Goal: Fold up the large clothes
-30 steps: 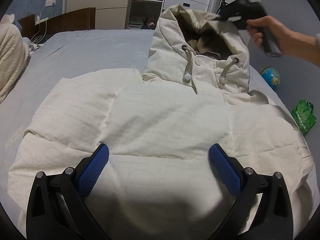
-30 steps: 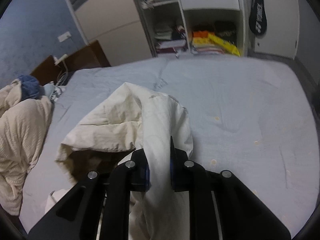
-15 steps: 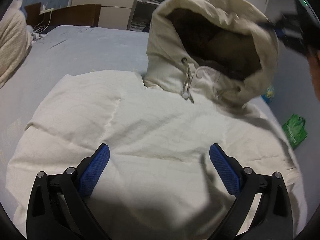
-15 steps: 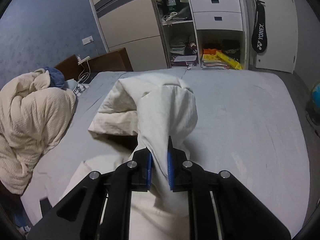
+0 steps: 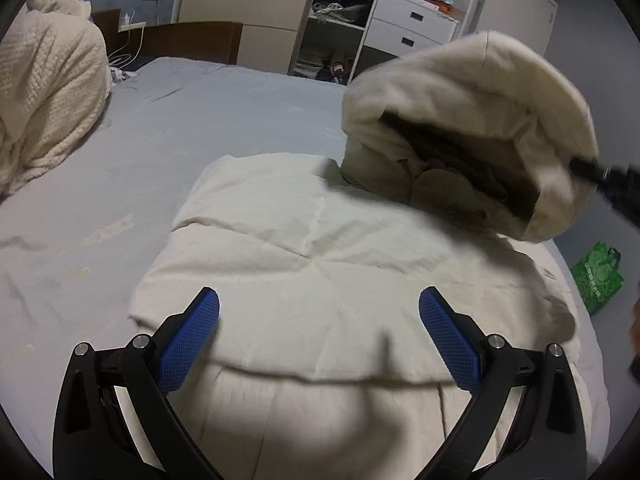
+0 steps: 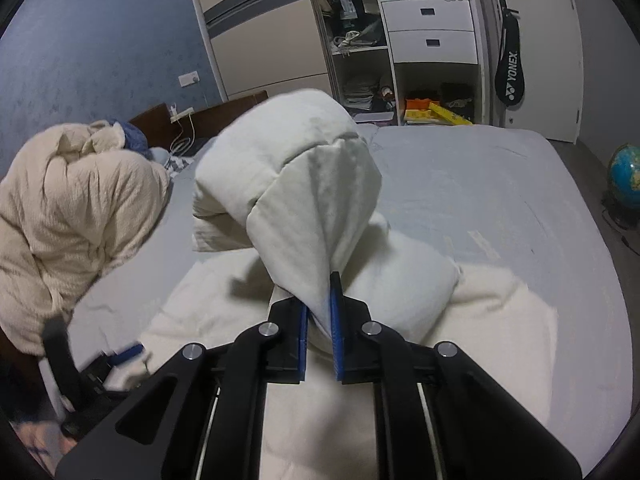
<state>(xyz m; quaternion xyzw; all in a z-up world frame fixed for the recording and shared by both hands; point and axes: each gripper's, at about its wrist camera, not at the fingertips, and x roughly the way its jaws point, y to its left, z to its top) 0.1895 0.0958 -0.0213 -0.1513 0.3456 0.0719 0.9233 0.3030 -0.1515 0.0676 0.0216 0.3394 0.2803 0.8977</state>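
Hood [image 6: 304, 200] edge in right claw [image 6: 319, 344], above jacket [image 5: 320, 280]; left claw [image 5: 319, 340] spread.

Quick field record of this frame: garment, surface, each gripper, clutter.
garment: cream hooded jacket, body flat, hood lifted
surface: bed with grey sheet
left gripper: open, above the jacket body, holding nothing
right gripper: shut on the hood
on bed: cream blanket bundled near the headboard
floor: globe, green bag
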